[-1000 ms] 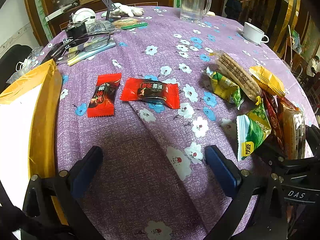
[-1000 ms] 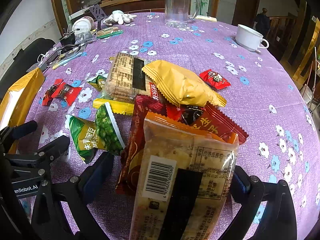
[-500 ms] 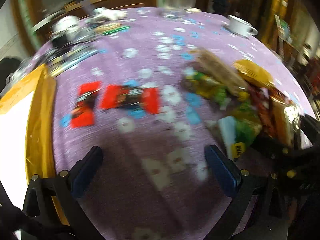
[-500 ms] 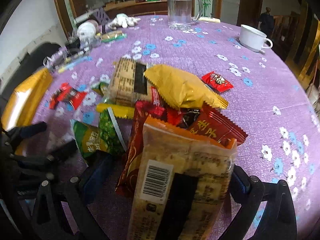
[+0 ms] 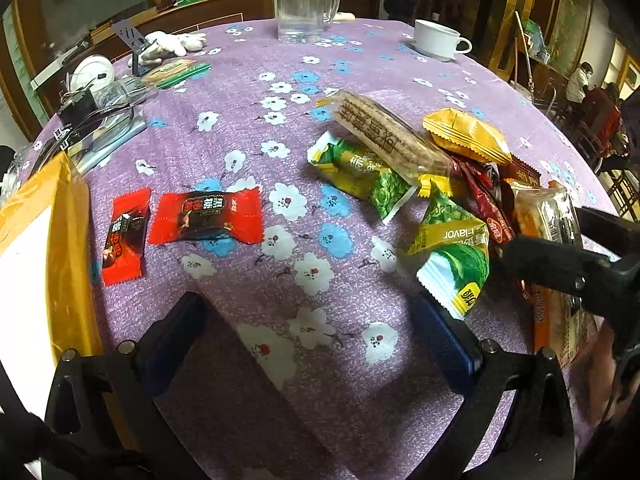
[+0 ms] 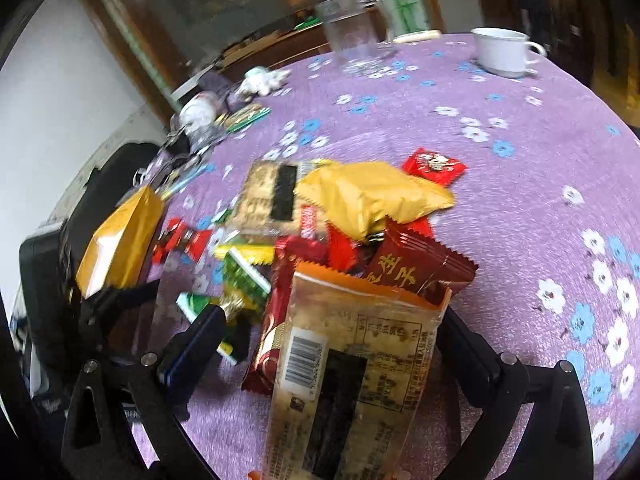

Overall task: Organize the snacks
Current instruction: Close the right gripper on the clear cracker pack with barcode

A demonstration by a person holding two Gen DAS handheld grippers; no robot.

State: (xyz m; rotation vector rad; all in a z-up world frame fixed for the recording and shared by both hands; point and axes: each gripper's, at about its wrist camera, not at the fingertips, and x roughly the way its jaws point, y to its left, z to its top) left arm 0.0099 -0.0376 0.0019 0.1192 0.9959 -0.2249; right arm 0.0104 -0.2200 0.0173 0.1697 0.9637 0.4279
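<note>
A heap of snack packets lies on the purple flowered tablecloth [image 5: 248, 120]: green pea packs [image 5: 452, 260], a long cracker pack [image 5: 384, 136], a yellow packet [image 5: 464, 140] and dark red packets [image 6: 416, 272]. Two red candies [image 5: 208, 216] lie apart to the left. My left gripper [image 5: 308, 336] is open and empty above bare cloth. My right gripper [image 6: 324, 344] stands wide around a clear cracker packet with an orange edge [image 6: 352, 372], which fills the space between its fingers; the jaws look open around it. A yellow bag [image 5: 52, 248] lies at the left edge.
A glass mug [image 5: 304, 0] and a white cup [image 5: 436, 40] stand at the table's far side. Clutter of pens, a glove and a white container [image 5: 92, 76] sits at the far left. A small red packet [image 6: 434, 164] lies beyond the heap.
Both views have swung: the right gripper has tilted and shifted with the cracker packet between its fingers, and the left gripper has moved closer to the green pea pack.
</note>
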